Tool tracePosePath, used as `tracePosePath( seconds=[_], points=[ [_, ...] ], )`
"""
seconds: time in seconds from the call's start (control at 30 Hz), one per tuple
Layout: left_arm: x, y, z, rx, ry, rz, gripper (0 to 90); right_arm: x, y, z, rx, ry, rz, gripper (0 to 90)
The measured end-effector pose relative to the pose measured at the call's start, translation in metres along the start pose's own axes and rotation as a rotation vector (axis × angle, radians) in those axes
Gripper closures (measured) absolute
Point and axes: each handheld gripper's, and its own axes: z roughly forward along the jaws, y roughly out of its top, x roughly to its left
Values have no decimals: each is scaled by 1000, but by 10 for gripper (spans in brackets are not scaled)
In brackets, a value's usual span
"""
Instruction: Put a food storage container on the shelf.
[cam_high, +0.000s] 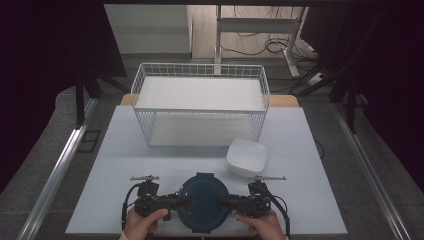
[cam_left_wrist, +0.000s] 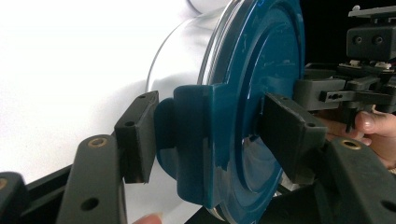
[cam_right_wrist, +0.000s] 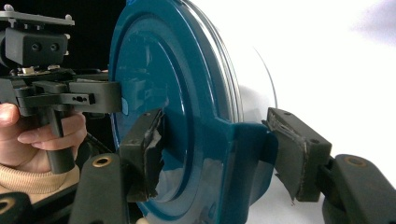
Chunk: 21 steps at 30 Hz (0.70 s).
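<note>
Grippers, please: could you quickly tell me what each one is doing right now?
Left gripper: closed on a latch tab of the blue lid.
Right gripper: closed on the opposite tab.

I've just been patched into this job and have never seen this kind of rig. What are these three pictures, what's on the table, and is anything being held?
There is no robot arm here: a person holds a two-jaw hand tool in each hand. The high view looks down on the white table from the person's side. The other two pictures come from cameras riding on each tool, looking along its black jaws.

On the table stand a white wire basket, a white bowl and a round container with a blue lid.

The left gripper and the right gripper meet the lid from opposite sides. In each gripper view, the jaws straddle a blue side clip of the lid, one jaw on the lid's top face, one outside the clip. Whether they squeeze firmly is unclear.
</note>
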Motion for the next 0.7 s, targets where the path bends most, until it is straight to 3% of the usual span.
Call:
tracePosePath(
  seconds=[0.3, 0.7],
  points=[
    [-4, 6, -3, -8, -3, 21, 393, 5, 7, -4, -6, -1, -27, 388],
    [-10, 28, -13, -36, -4, 55, 393, 16, 29, -8, -24, -5, -66, 389]
  ],
)
